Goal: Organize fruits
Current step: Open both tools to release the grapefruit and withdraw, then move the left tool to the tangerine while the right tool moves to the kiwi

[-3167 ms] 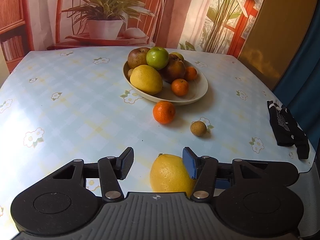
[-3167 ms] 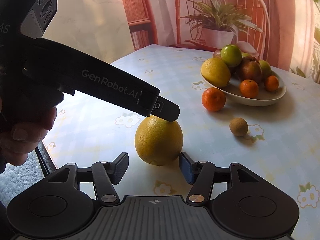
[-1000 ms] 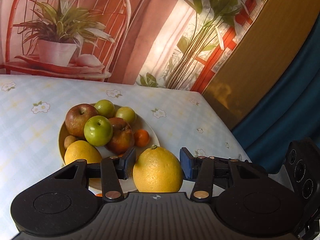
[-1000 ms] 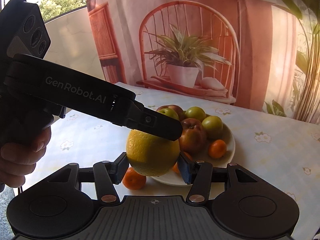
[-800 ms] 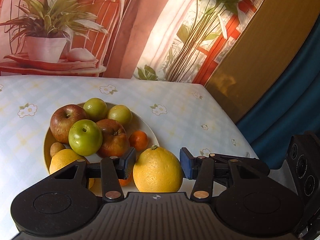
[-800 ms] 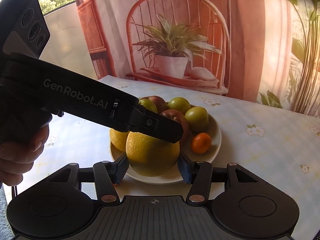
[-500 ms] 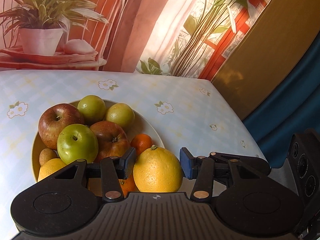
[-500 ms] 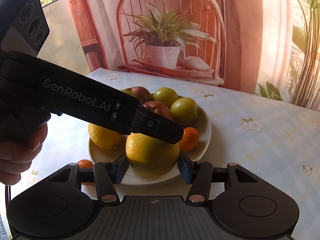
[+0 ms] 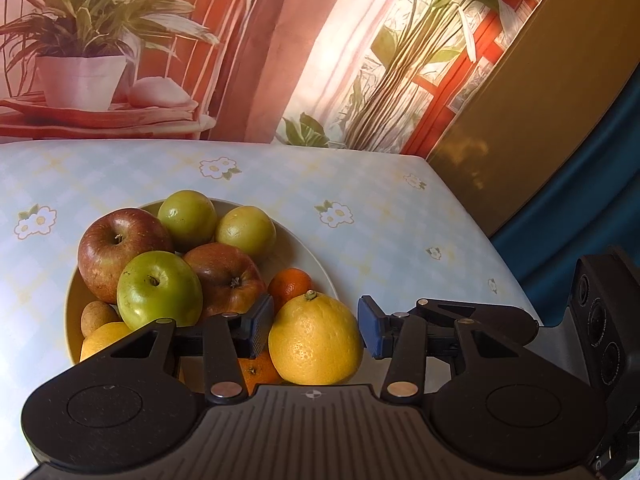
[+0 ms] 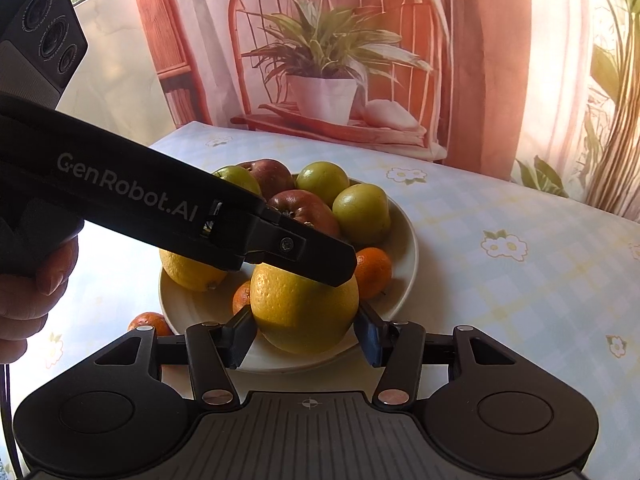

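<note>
The large yellow citrus (image 10: 304, 312) sits gripped between both grippers at the near rim of the cream bowl (image 10: 404, 240), which serves as the landmark. The left gripper (image 9: 314, 330) brackets the fruit with its pads at either side, and the right gripper (image 10: 304, 334) clamps it from the near side. Inside the bowl lie a green apple (image 9: 159, 290), two red apples, greenish fruits, mandarins and a lemon (image 10: 190, 270). One mandarin (image 10: 148, 322) rests on the tablecloth (image 10: 520, 280) just outside the bowl.

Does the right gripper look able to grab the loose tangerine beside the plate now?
Probably not: right gripper is full with the yellow citrus, shared with the left gripper; tangerine lies open beside the plate.
</note>
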`<state>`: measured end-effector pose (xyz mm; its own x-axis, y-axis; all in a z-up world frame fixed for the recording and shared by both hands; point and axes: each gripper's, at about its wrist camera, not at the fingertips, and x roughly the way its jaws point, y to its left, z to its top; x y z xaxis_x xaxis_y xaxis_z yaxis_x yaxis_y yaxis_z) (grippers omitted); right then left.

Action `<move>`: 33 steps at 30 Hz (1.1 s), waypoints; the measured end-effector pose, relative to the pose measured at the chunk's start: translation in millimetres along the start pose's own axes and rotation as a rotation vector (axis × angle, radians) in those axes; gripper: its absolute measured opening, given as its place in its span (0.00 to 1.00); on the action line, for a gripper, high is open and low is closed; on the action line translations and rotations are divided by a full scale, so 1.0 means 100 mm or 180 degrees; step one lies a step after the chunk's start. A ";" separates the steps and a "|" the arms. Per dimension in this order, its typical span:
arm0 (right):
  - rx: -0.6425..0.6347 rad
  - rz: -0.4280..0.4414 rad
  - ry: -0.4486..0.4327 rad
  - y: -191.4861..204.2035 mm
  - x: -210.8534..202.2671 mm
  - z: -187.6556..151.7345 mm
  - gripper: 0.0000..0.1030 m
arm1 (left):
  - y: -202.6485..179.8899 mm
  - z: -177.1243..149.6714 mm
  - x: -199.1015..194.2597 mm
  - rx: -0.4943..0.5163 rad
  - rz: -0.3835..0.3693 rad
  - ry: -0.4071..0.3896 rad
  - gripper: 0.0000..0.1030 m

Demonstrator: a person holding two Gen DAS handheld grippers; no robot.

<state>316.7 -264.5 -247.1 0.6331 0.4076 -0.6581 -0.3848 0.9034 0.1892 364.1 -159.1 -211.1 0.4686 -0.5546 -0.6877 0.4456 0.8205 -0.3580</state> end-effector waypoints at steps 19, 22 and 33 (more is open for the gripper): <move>0.0006 -0.0237 -0.0082 0.13 -0.29 -0.03 0.54 | 0.09 -0.14 -0.50 0.0049 0.0331 -0.0231 0.47; 0.0014 -0.0250 -0.0113 0.17 -0.37 -0.05 0.54 | 0.11 -0.19 -0.61 0.0083 0.0413 -0.0274 0.48; -0.0058 -0.0126 -0.0072 0.49 -0.47 -0.25 0.54 | 0.32 -0.52 -0.92 0.0078 0.0631 -0.0236 0.48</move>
<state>251.5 -242.4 -224.8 0.6630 0.3745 -0.6482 -0.3711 0.9164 0.1499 295.4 -74.7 -192.2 0.6033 -0.3921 -0.6944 0.3571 0.9114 -0.2043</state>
